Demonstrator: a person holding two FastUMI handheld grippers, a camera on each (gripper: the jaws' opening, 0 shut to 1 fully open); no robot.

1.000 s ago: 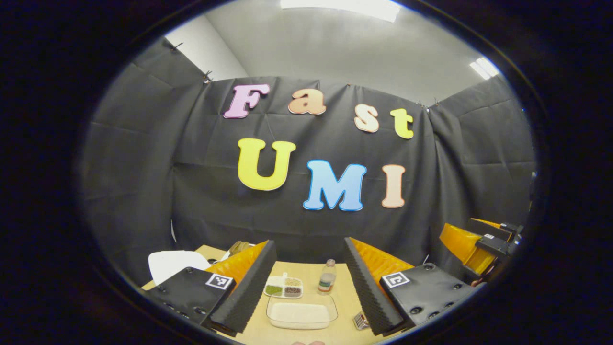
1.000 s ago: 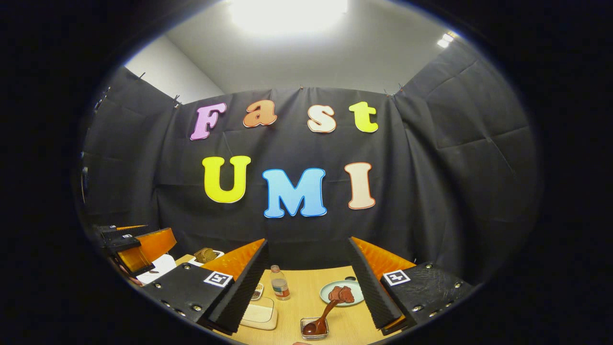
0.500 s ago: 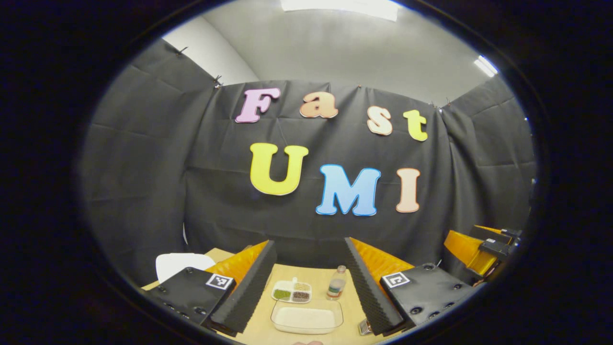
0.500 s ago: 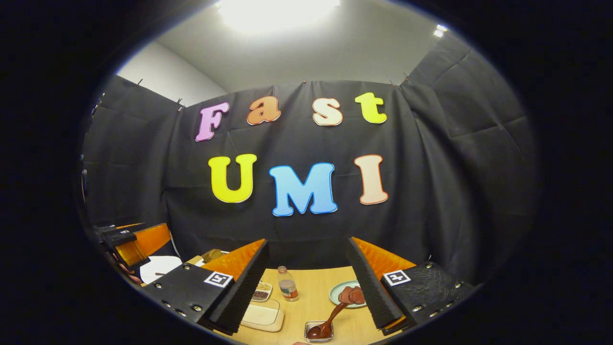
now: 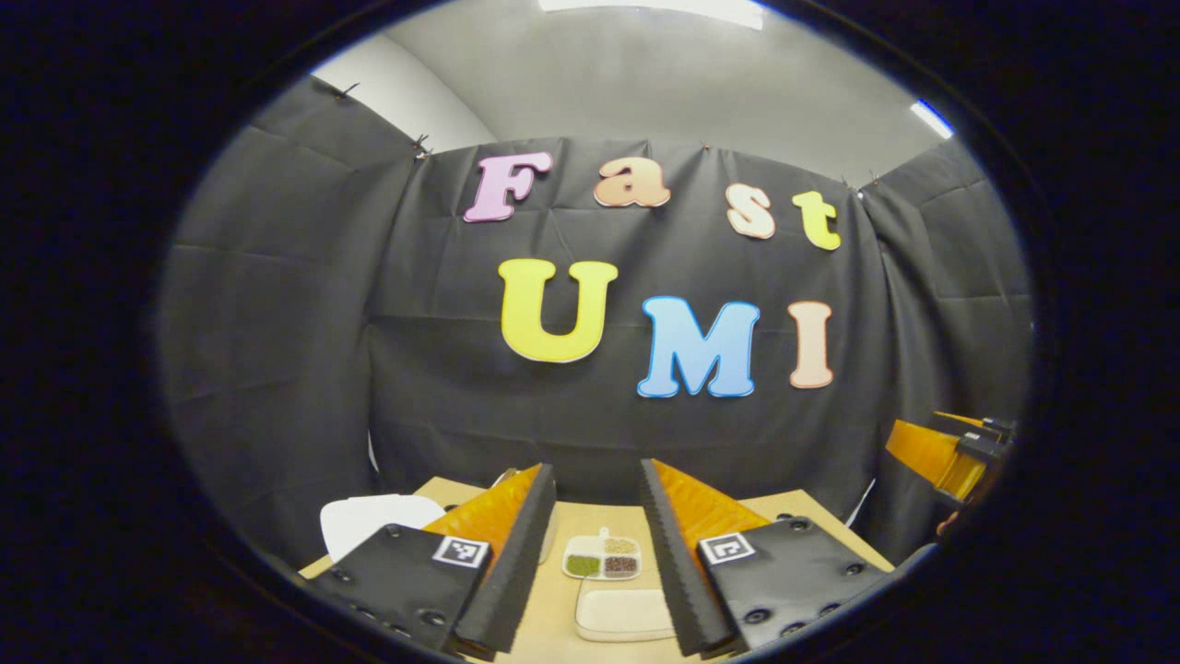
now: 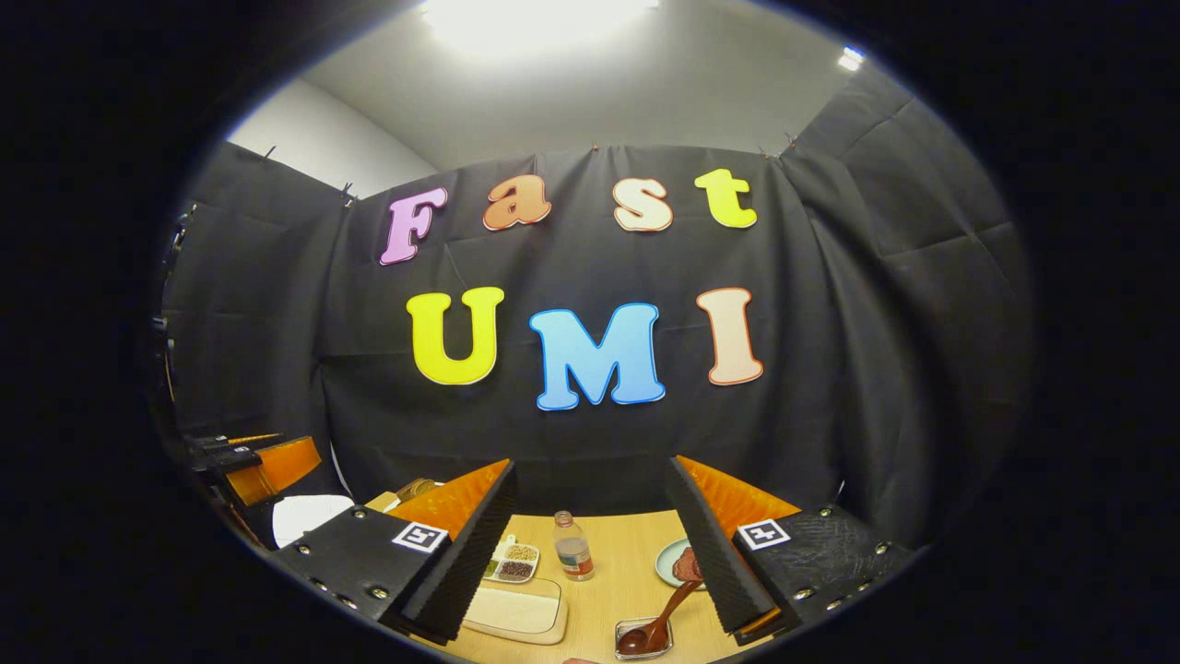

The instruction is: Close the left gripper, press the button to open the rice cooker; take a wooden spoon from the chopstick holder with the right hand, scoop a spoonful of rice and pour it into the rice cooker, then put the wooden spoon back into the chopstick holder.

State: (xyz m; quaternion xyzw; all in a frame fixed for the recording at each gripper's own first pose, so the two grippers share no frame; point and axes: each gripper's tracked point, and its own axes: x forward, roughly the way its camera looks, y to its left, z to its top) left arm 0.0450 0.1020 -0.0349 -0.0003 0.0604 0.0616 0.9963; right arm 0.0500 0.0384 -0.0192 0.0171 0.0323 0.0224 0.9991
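Note:
In the left gripper view my left gripper [image 5: 595, 472] hovers above the table with a narrow gap between its fingers and nothing held. Beyond it lies a clear dish of white rice [image 5: 622, 613], and a white rounded body, probably the rice cooker [image 5: 378, 518], sits at the left. My right gripper [image 6: 593, 466] stands wide open and empty. Below it a brown wooden spoon [image 6: 666, 616] leans in a small clear holder [image 6: 643, 638]. The rice dish [image 6: 516, 610] and the white body [image 6: 309, 512] lie to its left.
A divided tray of grains [image 5: 604, 558] sits behind the rice dish. A small bottle [image 6: 573, 546] and a teal plate with brown food [image 6: 671, 561] stand on the wooden table [image 6: 608, 590]. The left gripper [image 6: 249, 461] shows at far left, the right gripper [image 5: 954, 452] at far right.
My left gripper's fingers have drawn closer together, and its view has swung so the bottle is now hidden behind a finger. The right gripper has drifted slightly, still wide open.

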